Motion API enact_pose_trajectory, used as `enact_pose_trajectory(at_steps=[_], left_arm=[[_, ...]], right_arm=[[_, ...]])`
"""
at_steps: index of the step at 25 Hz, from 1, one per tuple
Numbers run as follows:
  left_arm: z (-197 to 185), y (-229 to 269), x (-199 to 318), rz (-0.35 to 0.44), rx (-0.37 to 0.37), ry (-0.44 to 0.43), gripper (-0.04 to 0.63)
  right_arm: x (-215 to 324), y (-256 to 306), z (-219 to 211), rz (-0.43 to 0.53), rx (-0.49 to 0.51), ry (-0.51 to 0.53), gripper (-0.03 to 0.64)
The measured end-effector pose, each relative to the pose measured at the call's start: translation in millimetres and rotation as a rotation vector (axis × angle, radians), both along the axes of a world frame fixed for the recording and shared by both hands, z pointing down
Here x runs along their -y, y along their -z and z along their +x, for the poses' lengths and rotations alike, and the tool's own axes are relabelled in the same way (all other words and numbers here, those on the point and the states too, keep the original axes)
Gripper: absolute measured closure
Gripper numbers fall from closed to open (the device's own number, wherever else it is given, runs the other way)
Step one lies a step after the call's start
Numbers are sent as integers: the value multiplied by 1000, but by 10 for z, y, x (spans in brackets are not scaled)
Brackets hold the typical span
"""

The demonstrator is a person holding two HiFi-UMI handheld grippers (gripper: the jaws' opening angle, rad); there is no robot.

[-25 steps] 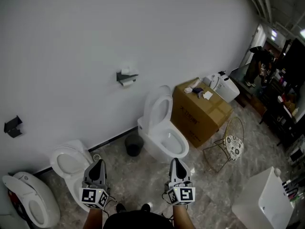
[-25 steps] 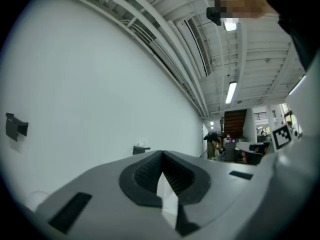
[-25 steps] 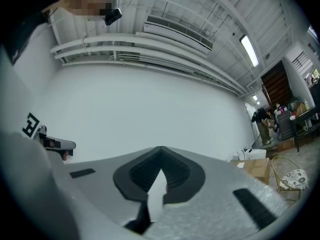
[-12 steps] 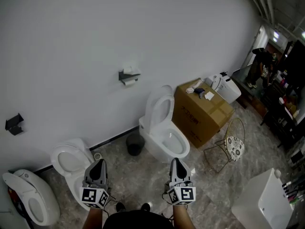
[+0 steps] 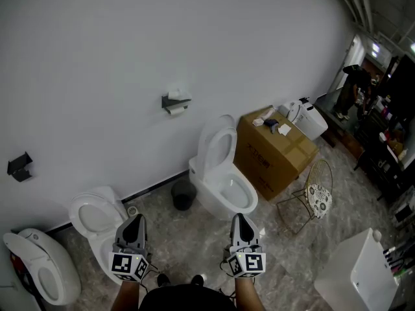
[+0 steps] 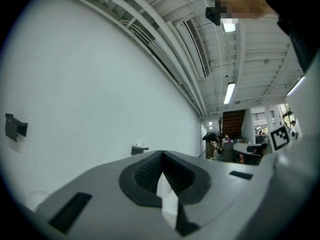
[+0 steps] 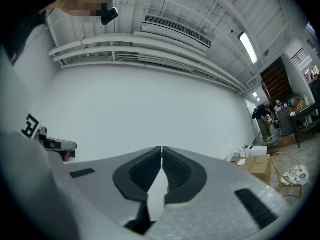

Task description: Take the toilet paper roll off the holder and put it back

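While the toilet paper roll [image 5: 173, 109] sits on its dark holder [image 5: 176, 101] up on the white wall, you hold both grippers low and well apart from it. Your left gripper [image 5: 134, 221] has its jaws pressed together with nothing between them. Your right gripper [image 5: 238, 220] is clenched and empty too.

Bare wall lies on every side of the holder. Below it and to the right stands a toilet [image 5: 220, 173] with its lid up. A dark round bin [image 5: 183, 196] stands just beside that toilet, against the wall; you cannot tell what is in it. Further right, a closed cardboard box [image 5: 275, 157] carries a few small things on its top. A second toilet [image 5: 96, 218], lid up, is just beside your left gripper. Marbled floor [image 5: 194, 238] lies open between your grippers and the first toilet.
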State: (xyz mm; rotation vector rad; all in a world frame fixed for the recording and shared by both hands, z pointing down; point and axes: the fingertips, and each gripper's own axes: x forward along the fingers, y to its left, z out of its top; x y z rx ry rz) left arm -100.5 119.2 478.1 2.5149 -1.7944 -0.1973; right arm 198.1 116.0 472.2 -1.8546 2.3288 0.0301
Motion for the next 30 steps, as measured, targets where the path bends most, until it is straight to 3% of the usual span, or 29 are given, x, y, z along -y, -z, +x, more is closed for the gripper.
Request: enact_pose_trajectory(at_steps=[16, 30], left_arm=[[-25, -50, -10, -11, 3, 5, 592], [-55, -10, -52, -12, 3, 17, 592]], right_arm=[[9, -3, -22, -20, -15, -4, 607], [-2, -15, -11, -6, 1, -6, 454]])
